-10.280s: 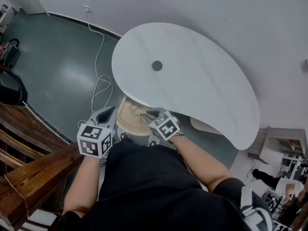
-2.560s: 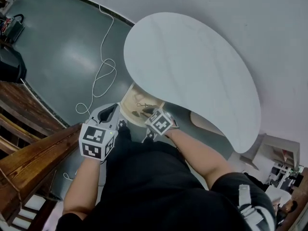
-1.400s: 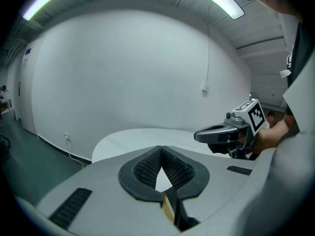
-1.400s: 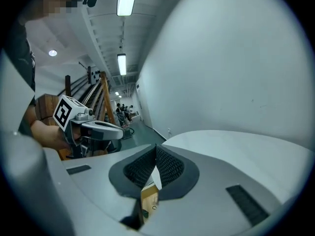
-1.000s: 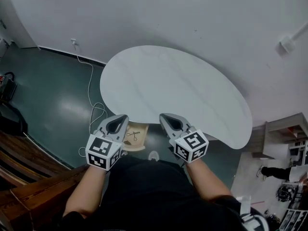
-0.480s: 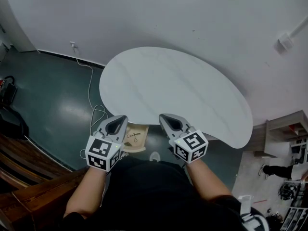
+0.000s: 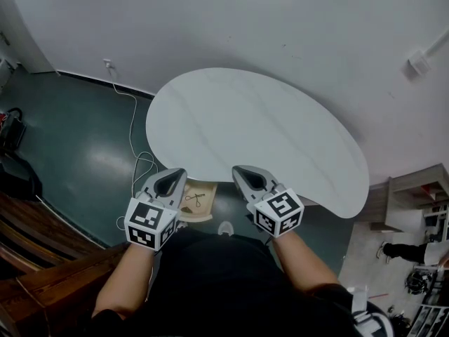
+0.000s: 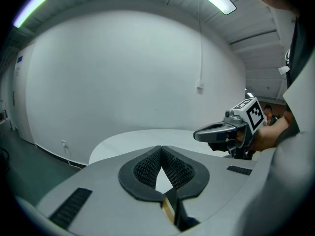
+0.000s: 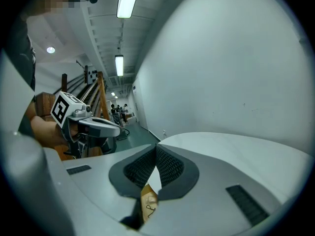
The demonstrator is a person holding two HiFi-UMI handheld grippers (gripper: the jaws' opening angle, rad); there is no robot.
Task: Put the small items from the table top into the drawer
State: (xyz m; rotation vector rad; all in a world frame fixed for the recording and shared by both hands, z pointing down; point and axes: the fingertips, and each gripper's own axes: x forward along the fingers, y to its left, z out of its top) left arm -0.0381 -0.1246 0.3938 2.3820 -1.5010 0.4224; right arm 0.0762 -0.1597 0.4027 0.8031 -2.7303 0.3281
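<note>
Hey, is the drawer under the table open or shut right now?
Open. The drawer sticks out from under the white table, with scissors lying inside.

Black short-sleeved top (image 7: 217, 286) there; left gripper (image 7: 174, 173) and right gripper (image 7: 240, 170) both grey, black-and-white marker cubes (image 7: 149, 222) on each.

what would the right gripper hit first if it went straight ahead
Likely the white wall: the right gripper seems to point just over the table top, though depth is unclear.
</note>
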